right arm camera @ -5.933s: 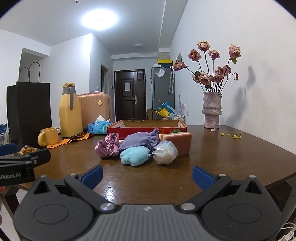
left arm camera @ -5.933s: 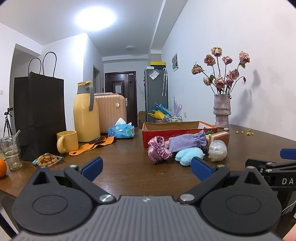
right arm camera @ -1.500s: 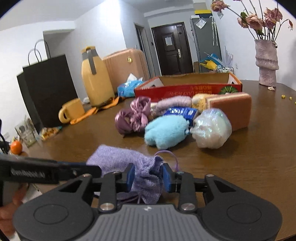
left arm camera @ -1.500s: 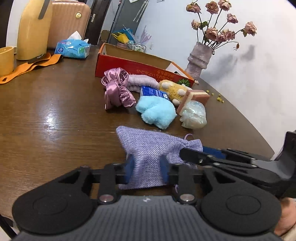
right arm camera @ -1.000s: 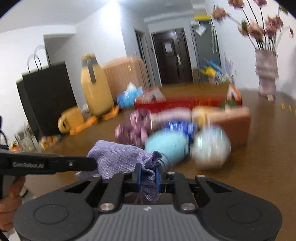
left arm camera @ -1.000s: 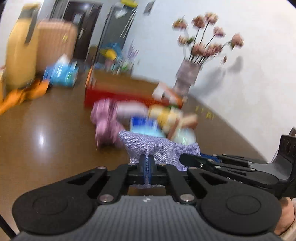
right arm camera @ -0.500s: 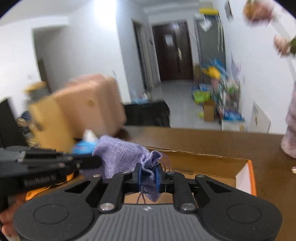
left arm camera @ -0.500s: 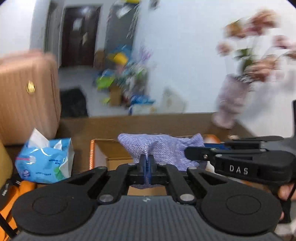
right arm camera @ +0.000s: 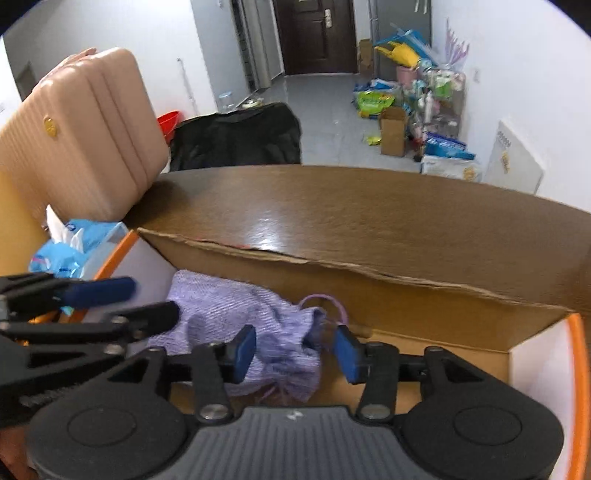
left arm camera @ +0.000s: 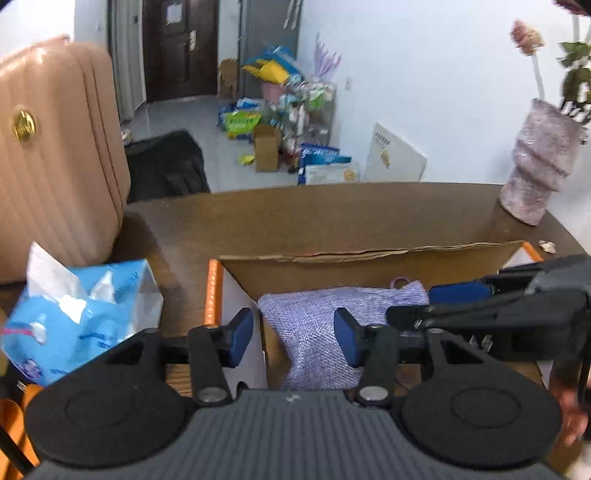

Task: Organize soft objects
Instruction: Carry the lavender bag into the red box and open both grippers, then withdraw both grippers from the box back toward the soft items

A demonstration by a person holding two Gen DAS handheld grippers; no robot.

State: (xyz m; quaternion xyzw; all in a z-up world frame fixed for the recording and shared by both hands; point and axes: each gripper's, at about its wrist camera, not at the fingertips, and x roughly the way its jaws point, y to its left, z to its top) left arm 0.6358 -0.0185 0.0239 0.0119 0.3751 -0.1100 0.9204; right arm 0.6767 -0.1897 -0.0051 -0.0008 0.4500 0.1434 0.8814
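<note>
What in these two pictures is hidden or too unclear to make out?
- Box floor: both views, covered by the purple pouch and the gripper bodies.
- Flowers above the vase: left view, cut off at the top right edge.
- Left gripper: right view, blurred.
- Tissue pack lettering: too small.

A home: suitcase [right arm camera: 85, 129], entry door [right arm camera: 314, 33], dining table [right arm camera: 369, 206]

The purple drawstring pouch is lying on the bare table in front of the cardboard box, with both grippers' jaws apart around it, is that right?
Not quite. The purple drawstring pouch lies inside the cardboard box, not on the table in front of it; the right wrist view shows it against the box's back wall. The rest holds: the left gripper and right gripper have their jaws opening, pads clear of the cloth.
</note>
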